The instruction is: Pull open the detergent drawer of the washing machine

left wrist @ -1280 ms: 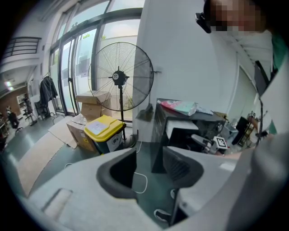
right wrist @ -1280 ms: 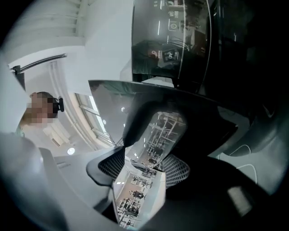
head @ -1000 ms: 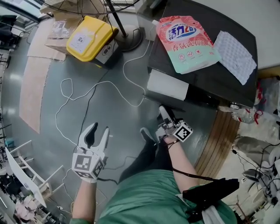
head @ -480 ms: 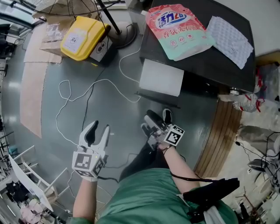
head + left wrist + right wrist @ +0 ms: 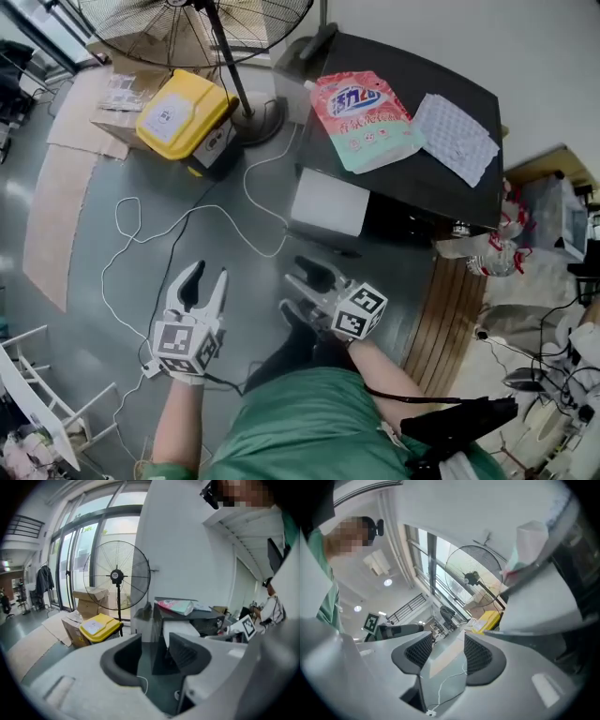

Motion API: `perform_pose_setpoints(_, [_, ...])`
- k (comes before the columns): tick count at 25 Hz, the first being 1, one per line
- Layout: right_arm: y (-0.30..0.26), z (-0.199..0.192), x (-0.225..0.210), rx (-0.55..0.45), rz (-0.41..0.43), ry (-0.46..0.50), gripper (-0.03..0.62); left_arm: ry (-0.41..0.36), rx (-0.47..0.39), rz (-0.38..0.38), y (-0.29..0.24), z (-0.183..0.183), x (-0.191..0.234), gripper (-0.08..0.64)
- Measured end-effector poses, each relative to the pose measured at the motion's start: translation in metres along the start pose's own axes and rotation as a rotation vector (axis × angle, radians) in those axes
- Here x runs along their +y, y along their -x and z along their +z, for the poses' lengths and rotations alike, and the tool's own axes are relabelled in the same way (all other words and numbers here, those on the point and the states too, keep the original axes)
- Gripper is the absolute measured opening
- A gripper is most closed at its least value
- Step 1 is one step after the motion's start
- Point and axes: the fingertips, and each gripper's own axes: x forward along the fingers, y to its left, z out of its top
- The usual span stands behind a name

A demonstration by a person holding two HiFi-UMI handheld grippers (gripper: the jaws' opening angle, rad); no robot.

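Drawer [image 5: 326,202], a smooth white slab, juts from the front of the washer [image 5: 422,169], a dark, glossy, flat-topped box. On the washer's top lie a shiny pink-and-mint pouch [image 5: 361,117] and a white dotted sheet [image 5: 456,139]. Left of the washer stand a wire-caged fan [image 5: 187,28] and a rounded yellow box [image 5: 178,111]. A thin white cable [image 5: 187,217] loops over the grey floor [image 5: 84,281] before the washer.

Only the head view shows the washer's top from above, along with both forearms [image 5: 178,422]. Only the left tool view shows the washer from the side, with the drawer [image 5: 180,629] sticking out and tall windows [image 5: 93,550] behind the fan. The right tool view, tilted, takes in ceiling lights [image 5: 387,582].

The left tool [image 5: 208,272], matte grey with dark ribbed pads, is held out in front of the washer, well apart from it and aimed at it, jaws spread and empty. The right tool [image 5: 296,274] lies rolled on its side near the drawer, not touching it. Its jaws have just been closing, yet they stand apart with nothing between them.
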Motion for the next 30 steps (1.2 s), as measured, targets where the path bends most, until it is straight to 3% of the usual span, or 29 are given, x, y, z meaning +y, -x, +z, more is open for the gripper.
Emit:
perform_pose_setpoints(5, [-0.001, 0.057, 0.031, 0.064, -0.137, 0.239, 0.195, 0.045, -0.087, 0.056, 0.016, 0.028, 0.018, 0.184])
perform_pose_setpoints(9, [-0.001, 0.103, 0.051, 0.068, -0.239, 0.39, 0.135, 0.074, -0.15, 0.086, 0.023, 0.049, 0.03, 0.183])
perform_pose_setpoints(21, [-0.01, 0.201, 0.116, -0.027, -0.274, 0.723, 0.135, 0.068, -0.289, 0.096, 0.029, 0.115, 0.026, 0.178])
perform_pose_setpoints(30, [-0.008, 0.257, 0.129, -0.085, -0.323, 0.837, 0.135, 0.047, -0.356, 0.105, 0.025, 0.167, 0.023, 0.176])
